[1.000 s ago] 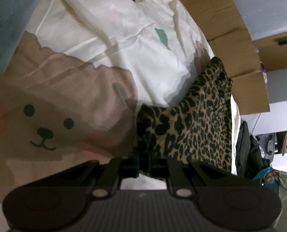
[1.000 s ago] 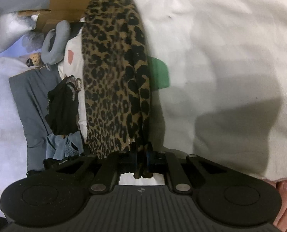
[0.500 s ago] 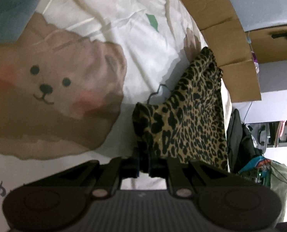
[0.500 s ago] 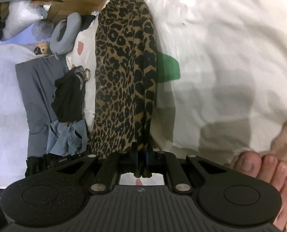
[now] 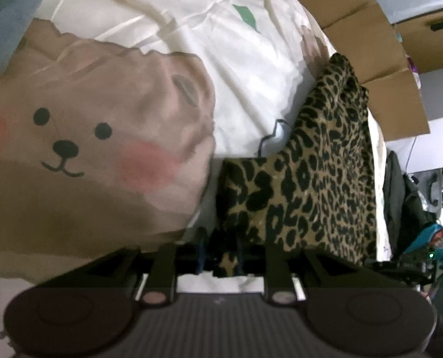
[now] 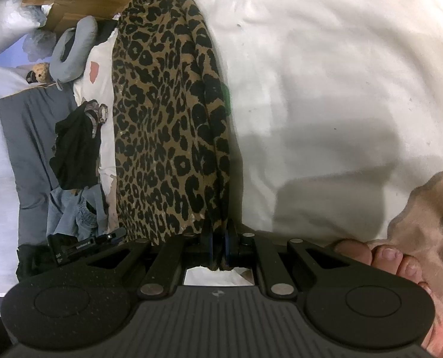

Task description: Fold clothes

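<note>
A leopard-print garment [image 5: 311, 179] lies folded into a long strip on the bed, reaching from my fingers to the far edge. My left gripper [image 5: 220, 250] sits at its near corner; the jaws are opening, and the cloth still lies loosely between them with a dark gap beside it. In the right wrist view the same garment [image 6: 167, 119] runs straight away from the camera. My right gripper [image 6: 218, 250] is shut on its near end, pads pinching the folded edge.
A white bed cover with a brown bear print [image 5: 87, 137] lies under the garment. Cardboard [image 5: 364, 29] stands past the bed's far edge. A dark clothes pile [image 6: 75, 149], jeans [image 6: 69, 214] and a grey neck pillow [image 6: 72, 47] lie at the left. A person's toes [image 6: 385, 256] rest at the lower right.
The left jaws have parted from a tight pinch on the leopard corner, and the left view has shifted down closer to the bed. The right gripper keeps its grip and has barely moved.
</note>
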`<state>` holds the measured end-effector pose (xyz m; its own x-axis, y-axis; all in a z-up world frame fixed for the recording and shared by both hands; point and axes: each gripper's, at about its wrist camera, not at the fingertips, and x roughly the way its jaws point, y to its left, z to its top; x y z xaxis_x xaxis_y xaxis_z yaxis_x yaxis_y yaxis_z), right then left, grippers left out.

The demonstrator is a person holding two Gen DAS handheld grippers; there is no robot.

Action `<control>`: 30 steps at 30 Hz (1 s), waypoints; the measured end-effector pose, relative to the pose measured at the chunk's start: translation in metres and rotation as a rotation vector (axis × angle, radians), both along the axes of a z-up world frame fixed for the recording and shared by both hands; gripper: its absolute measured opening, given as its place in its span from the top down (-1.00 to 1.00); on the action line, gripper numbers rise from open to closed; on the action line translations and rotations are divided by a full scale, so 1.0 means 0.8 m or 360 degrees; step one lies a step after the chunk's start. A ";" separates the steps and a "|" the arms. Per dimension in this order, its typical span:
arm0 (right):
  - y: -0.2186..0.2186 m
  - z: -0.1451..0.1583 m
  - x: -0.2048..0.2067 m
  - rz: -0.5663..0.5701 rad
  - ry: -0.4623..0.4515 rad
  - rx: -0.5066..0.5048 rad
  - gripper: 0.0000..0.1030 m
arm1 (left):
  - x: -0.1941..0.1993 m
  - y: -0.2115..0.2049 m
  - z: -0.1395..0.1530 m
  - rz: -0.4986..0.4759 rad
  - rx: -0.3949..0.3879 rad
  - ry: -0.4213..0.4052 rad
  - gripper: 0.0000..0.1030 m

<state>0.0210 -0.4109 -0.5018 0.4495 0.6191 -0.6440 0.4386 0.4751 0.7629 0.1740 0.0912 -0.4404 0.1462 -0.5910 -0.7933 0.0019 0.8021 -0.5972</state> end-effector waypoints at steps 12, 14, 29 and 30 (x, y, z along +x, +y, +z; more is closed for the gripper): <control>-0.002 -0.010 0.002 0.0006 0.0045 0.0025 0.89 | 0.020 0.000 -0.021 -0.0083 -0.0217 0.0041 0.53; -0.002 -0.010 0.002 0.0008 0.0049 0.0020 0.89 | 0.021 -0.006 -0.023 -0.0127 -0.0261 0.0056 0.53; 0.000 0.019 0.002 0.0105 -0.0027 -0.0018 0.90 | 0.010 -0.015 -0.008 -0.0134 -0.0227 0.0085 0.90; -0.001 0.024 0.001 0.0111 -0.0041 -0.0013 0.90 | 0.006 -0.013 -0.003 -0.0122 -0.0236 0.0088 0.91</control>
<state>0.0218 -0.4116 -0.4829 0.4222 0.6441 -0.6379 0.3844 0.5101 0.7694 0.1788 0.0811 -0.4427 0.0548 -0.7097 -0.7024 0.0234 0.7041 -0.7097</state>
